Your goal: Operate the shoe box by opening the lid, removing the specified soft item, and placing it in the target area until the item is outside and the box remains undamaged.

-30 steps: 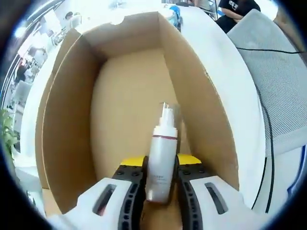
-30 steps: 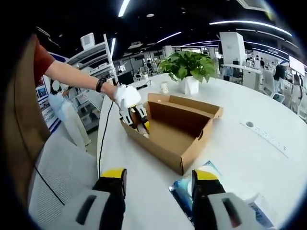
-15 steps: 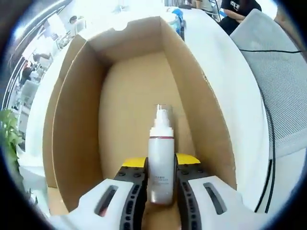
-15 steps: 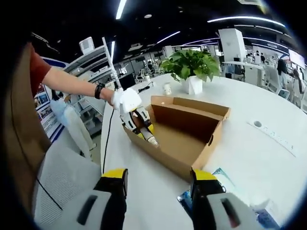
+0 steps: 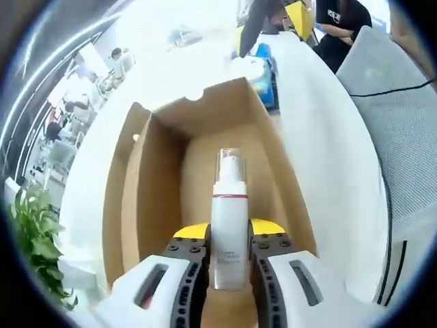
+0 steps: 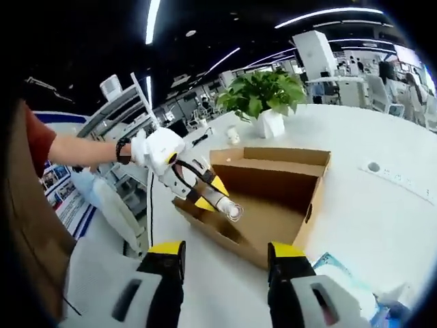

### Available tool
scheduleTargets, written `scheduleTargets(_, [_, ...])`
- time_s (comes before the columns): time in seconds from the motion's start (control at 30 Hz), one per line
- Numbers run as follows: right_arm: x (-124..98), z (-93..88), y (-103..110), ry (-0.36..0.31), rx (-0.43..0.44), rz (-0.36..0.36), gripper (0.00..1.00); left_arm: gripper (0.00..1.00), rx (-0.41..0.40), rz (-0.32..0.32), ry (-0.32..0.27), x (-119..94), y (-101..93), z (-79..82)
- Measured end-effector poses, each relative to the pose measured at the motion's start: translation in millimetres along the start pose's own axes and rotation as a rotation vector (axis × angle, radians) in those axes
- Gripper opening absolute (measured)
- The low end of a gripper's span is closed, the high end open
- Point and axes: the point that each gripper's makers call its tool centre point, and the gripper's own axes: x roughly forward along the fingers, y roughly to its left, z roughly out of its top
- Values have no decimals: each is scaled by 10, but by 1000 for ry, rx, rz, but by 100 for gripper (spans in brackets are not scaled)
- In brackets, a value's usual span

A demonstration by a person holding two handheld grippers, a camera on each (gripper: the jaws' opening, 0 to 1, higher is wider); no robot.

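The left gripper point(image 5: 229, 249) is clamped on a white pump bottle point(image 5: 228, 225), its two jaws pressed against the bottle's lower body on either side. The bottle has a thin red band below the shoulder and a clear cap over the pump head, and it points forward along the jaws. In the left gripper view it hangs above the open cardboard box point(image 5: 157, 198), with the box's brown floor and walls behind it. In the right gripper view the same gripper point(image 6: 205, 195) shows at the near left corner of the box point(image 6: 287, 184), tilted so the bottle point(image 6: 222, 205) slants down and to the right, its cap end over the box's inside and raised above the wall. A bare forearm with a dark wristband point(image 6: 121, 149) reaches in from the left, and the hand holds the gripper's white body.

The right gripper point(image 6: 225, 263) has its jaws apart and grips nothing; it is held back from the box, above the white table point(image 6: 382, 212). A blue and white packet point(image 6: 341, 270) lies on the table beside its right jaw. A potted plant point(image 6: 266, 102) stands on the table beyond the box.
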Motion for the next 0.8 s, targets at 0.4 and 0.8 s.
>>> scheduleTargets(0.4, [171,141,-24,-16,130,7,49,20,54,40,-103,-97,43,604])
scheduleTargets(0.8, [227,254,25,-67,240,33,48,20,114,76,-174,-190,-16,1018])
